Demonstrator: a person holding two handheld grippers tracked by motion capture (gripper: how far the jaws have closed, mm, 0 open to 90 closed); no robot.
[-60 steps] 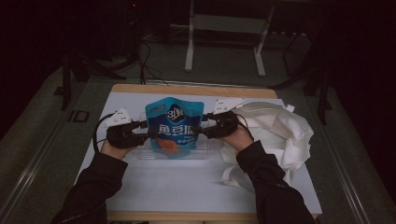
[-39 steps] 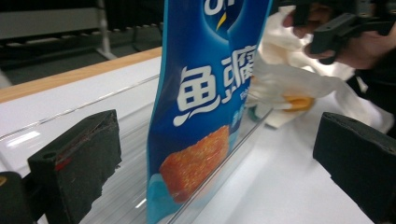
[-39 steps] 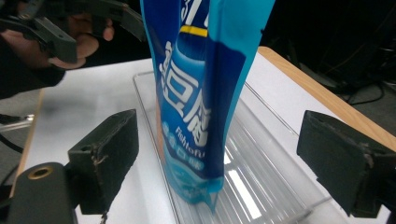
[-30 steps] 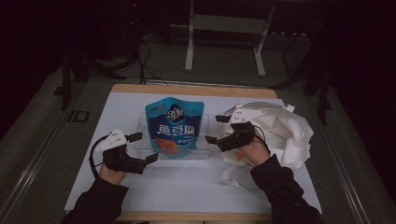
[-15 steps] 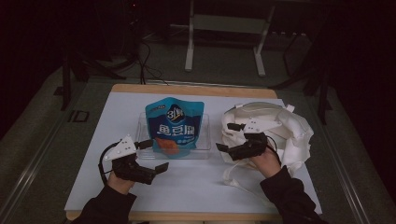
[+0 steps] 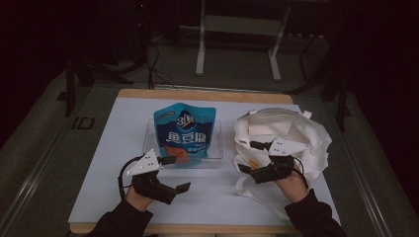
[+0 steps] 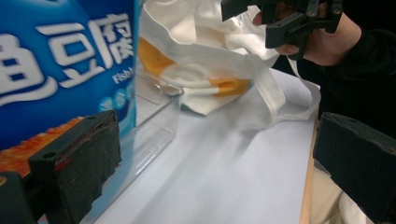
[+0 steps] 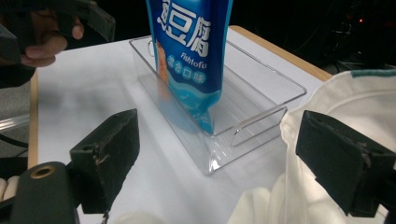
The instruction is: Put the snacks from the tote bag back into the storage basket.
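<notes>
Two hand-held grippers, left (image 6: 179,174) and right (image 6: 248,158), are hanging wide open and empty; you are reaching toward the cloth bag (image 6: 296,133), next needing a rim grasp.

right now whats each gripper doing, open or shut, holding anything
Left gripper: open, jaws wide apart, holding nothing, beside the blue pouch.
Right gripper: open, jaws wide apart, holding nothing, over the white cloth bag.

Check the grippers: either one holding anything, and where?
Nothing is held. The left gripper and the right gripper are both open, clear of the blue snack pouch and white cloth bag.
</notes>
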